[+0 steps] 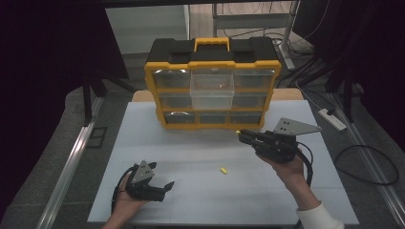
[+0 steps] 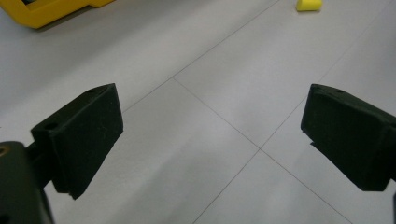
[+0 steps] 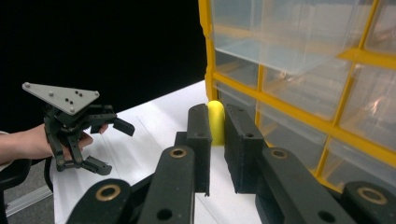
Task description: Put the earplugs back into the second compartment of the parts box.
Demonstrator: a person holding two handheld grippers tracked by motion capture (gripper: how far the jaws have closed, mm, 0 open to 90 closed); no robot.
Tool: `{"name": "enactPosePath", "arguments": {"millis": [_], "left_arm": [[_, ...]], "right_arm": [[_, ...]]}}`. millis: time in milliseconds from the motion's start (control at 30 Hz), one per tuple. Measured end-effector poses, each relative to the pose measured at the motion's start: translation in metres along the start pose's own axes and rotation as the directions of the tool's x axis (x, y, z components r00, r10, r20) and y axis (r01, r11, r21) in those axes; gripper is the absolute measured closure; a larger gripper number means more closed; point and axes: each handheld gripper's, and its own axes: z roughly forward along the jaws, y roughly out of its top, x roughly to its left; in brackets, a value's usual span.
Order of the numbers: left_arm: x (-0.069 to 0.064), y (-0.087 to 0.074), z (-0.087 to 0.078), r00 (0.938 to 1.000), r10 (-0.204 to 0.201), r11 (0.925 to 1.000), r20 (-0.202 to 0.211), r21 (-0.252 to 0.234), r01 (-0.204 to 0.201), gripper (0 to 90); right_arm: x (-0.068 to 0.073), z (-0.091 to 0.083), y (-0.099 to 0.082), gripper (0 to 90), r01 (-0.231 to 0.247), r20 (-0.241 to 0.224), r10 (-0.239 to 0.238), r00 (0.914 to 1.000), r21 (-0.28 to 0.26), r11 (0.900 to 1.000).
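Organizer case (image 1: 212, 64): hard plastic, a yellow frame with a slight sheen around a black matt top. Its drawers (image 1: 212, 89) are clear plastic, glossy, and catch reflections in the right gripper view.

Table top (image 1: 200, 191): pale, smooth, matt sheet crossed by thin seam lines.

Left gripper (image 2: 212, 135): black pads, matt, faintly grainy, with small screw holes. Its top plate (image 3: 60, 96) looks like grey metal with a dull finish.

Right gripper (image 3: 216, 140): matt black plastic links with brass-coloured metal bushings. Between its pads sits a small yellow piece (image 3: 215, 122), smooth, soft-looking, matt.

A second yellow piece (image 1: 222, 170) on the table has the same finish.
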Motion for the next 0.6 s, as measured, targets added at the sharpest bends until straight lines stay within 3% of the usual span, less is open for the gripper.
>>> {"name": "enactPosePath", "arguments": {"millis": [267, 600], "left_arm": [[0.0, 0.001, 0.0, 1.0, -0.001, 1.0, 0.0, -0.001, 0.001, 5.9], [0.0, 0.001, -0.001, 1.0, 0.0, 1.0, 0.006, -0.005, 0.0, 5.9]], "right_arm": [[0.003, -0.011, 0.024, 80.1, 0.01, 0.006, -0.01, 0.9999, -0.072, 0.9973], [0.002, -0.013, 0.06, 80.1, 0.037, 0.031, -0.033, 0.999, -0.116, 0.9926]]}}
